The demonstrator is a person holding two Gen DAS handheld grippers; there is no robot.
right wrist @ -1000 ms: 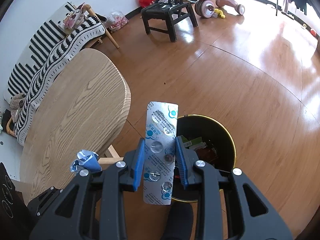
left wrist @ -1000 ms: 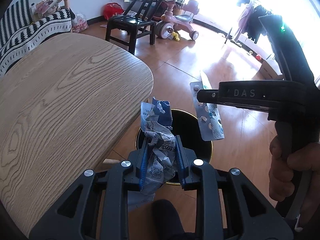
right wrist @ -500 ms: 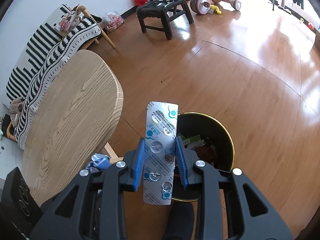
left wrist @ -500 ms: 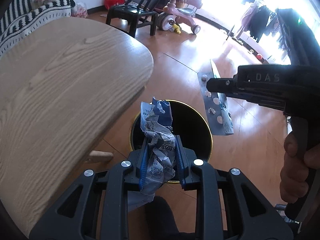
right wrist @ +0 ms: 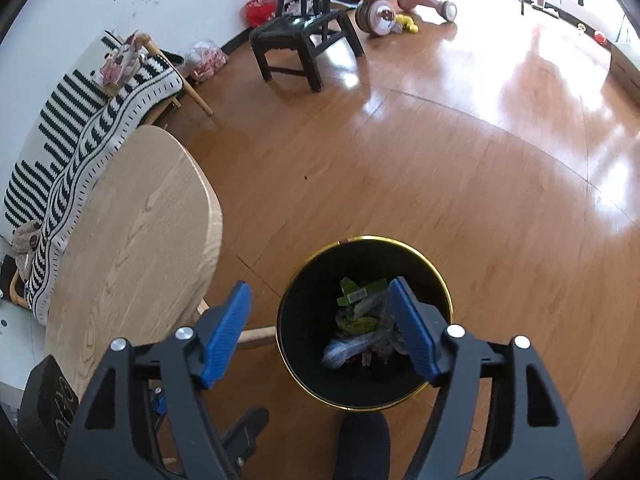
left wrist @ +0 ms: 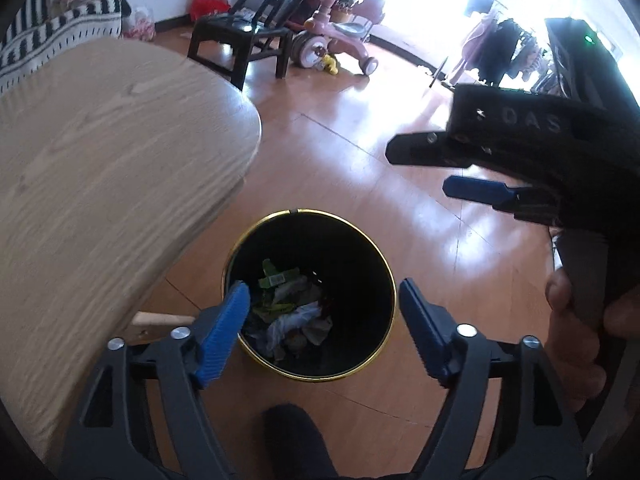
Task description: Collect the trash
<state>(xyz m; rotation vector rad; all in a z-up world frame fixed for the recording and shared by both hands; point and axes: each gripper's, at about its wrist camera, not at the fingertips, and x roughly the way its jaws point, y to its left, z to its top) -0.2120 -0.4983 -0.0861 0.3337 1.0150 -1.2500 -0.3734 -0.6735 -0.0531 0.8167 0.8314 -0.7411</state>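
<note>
Black bin (left wrist: pixel 310 372) with a gold rim, on the wood floor (right wrist: pixel 440 160) just beside the bench (left wrist: pixel 100 184). Crumpled wrappers (left wrist: pixel 294 320) heaped at its bottom, too blurred and shadowed to tell apart. Left hand-held gripper (left wrist: pixel 324 308) poised over the bin, blue pads (left wrist: pixel 224 332) spread wide, nothing between. Right hand-held gripper (right wrist: pixel 320 316) likewise released above the opening, its handle gripped by a hand (left wrist: pixel 576 344) cut off at the frame edge.

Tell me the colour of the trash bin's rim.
Gold, around a black trash bin; it shows best in the right wrist view.
</note>
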